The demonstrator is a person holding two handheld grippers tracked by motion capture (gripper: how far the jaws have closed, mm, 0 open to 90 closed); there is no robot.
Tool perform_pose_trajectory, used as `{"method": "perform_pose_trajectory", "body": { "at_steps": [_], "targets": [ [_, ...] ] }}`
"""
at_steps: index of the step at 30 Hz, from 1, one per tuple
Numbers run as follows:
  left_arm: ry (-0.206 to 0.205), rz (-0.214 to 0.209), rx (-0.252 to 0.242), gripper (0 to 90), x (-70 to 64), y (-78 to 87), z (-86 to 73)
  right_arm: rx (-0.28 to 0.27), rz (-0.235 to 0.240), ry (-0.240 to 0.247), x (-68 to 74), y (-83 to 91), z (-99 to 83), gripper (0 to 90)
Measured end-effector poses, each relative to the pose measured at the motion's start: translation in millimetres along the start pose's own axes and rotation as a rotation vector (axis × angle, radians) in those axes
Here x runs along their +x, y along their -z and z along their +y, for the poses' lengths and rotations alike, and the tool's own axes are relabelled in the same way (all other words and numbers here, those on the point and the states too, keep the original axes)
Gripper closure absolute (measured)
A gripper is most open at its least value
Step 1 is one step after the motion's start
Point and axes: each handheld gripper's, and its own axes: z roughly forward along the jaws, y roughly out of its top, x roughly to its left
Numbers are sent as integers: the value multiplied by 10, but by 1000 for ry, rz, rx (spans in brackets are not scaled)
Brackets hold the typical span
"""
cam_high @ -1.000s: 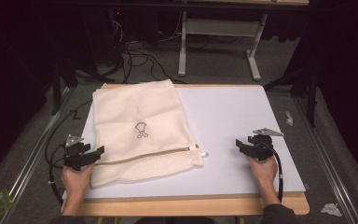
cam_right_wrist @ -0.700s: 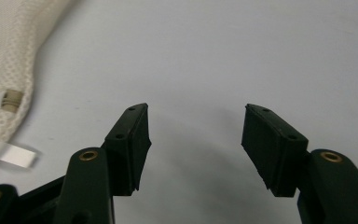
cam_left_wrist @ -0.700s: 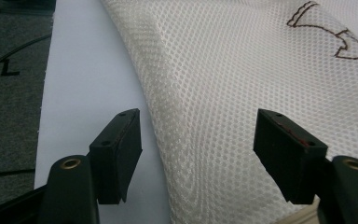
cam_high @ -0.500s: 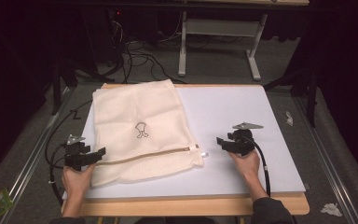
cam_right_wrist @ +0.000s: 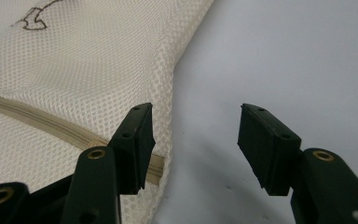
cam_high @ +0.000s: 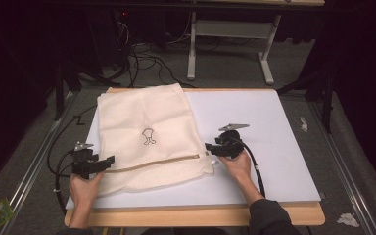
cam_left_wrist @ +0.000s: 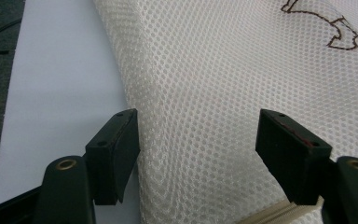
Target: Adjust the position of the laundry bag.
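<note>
The cream mesh laundry bag (cam_high: 149,139) with a beige zipper (cam_right_wrist: 51,123) lies at the centre left of the white surface (cam_high: 274,127). Both the left gripper (cam_left_wrist: 198,140) and the right gripper (cam_right_wrist: 193,140) are released. The zipper end should probably be pinched squarely, the opposite edge pinned.

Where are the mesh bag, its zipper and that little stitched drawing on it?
mesh bag (cam_high: 137,112): high view, upper part of its cloth.
zipper (cam_right_wrist: 42,122): right gripper view, middle of the beige strip.
drawing (cam_high: 148,136): high view, centre of the dark outline.
</note>
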Motion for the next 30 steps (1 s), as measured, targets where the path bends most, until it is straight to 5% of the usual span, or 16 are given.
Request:
{"method": "perform_pose_trajectory", "body": {
  "at_steps": [12,25,30],
  "targets": [
    [-17,36,2,386,-25,-25,-19,33,42,19,123,-200,57,538],
    [-78,104,12,600,-43,-38,-33,89,42,54,199,-338,108,832],
    [-91,98,25,699,-52,-39,-16,83,39,78,220,-332,105,869]
  ]
}}
